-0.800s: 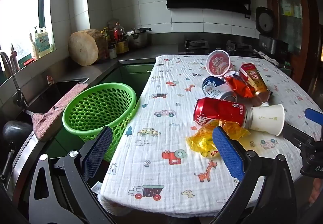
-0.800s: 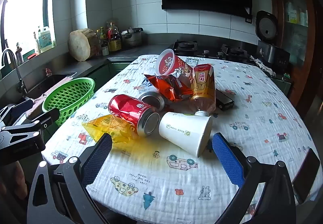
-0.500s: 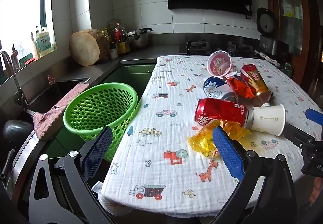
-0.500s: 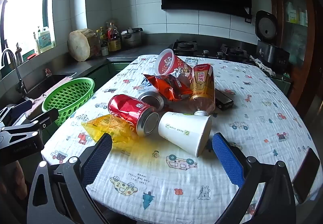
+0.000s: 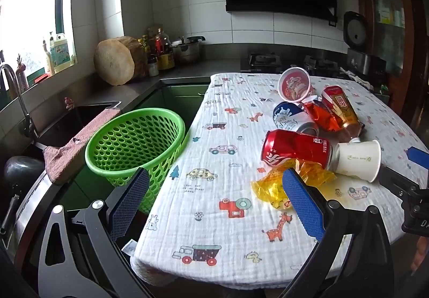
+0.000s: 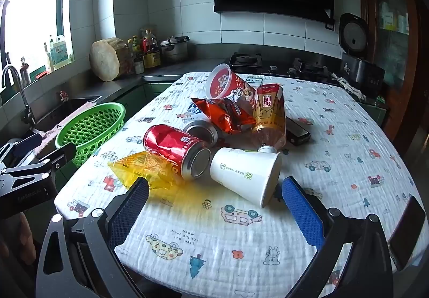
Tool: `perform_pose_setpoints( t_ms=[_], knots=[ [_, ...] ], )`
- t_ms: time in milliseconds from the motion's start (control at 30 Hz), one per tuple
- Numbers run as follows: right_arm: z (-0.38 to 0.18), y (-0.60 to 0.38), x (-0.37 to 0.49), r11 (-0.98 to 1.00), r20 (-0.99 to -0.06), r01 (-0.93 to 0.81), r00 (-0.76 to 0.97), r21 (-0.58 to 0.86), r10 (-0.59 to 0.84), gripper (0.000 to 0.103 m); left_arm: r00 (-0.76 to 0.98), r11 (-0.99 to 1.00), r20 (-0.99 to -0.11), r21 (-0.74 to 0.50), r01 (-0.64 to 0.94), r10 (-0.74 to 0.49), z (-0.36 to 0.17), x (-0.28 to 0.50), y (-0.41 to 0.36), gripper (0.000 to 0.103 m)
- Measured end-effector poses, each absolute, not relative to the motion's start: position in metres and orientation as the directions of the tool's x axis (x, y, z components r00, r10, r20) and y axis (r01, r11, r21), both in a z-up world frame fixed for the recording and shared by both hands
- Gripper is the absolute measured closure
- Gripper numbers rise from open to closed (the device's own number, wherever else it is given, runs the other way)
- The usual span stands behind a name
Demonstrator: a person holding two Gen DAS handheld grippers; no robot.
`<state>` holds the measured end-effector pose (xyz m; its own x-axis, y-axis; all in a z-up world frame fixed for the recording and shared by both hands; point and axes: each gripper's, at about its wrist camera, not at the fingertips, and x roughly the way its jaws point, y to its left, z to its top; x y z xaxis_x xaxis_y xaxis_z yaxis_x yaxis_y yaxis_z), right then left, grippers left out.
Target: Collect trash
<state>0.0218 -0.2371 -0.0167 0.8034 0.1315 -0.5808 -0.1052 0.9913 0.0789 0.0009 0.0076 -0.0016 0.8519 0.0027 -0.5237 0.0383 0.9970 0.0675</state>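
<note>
Trash sits heaped on the cloth-covered surface (image 5: 209,164) in the left wrist view: a dented red soda can (image 5: 296,149) on its side, its end against a tipped white paper cup (image 5: 358,159), with a yellow plastic wrapper (image 5: 270,185) crumpled under and in front of the can. Behind them lie a blue-and-white can (image 5: 291,117), an orange foil bag (image 5: 321,117), a brown tea bottle (image 5: 343,111) and a red noodle cup (image 5: 294,84). A green perforated basket (image 5: 136,142) stands just off the surface's left edge, beside the sink. The left gripper (image 5: 214,201) hangs above the near edge, jaws wide and holding nothing.

From the right wrist view, the right gripper (image 6: 214,206) points down at the same heap, jaws wide and empty. The paper cup (image 6: 244,174) lies just beyond them, mouth toward the right jaw, touching the red can (image 6: 177,150). The wrapper (image 6: 144,170) lies near the left jaw. The basket (image 6: 91,129) is far left.
</note>
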Motion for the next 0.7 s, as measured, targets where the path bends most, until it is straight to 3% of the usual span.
perform_pose_setpoints(
  t_ms=[700],
  knots=[
    [-0.0184, -0.2361, 0.0218, 0.991, -0.581, -0.105, 0.803, 0.078, 0.131, 0.006, 0.849, 0.998, -0.528, 0.055, 0.027, 0.006, -0.0038, 0.0013, 0.0104, 0.005]
  ],
)
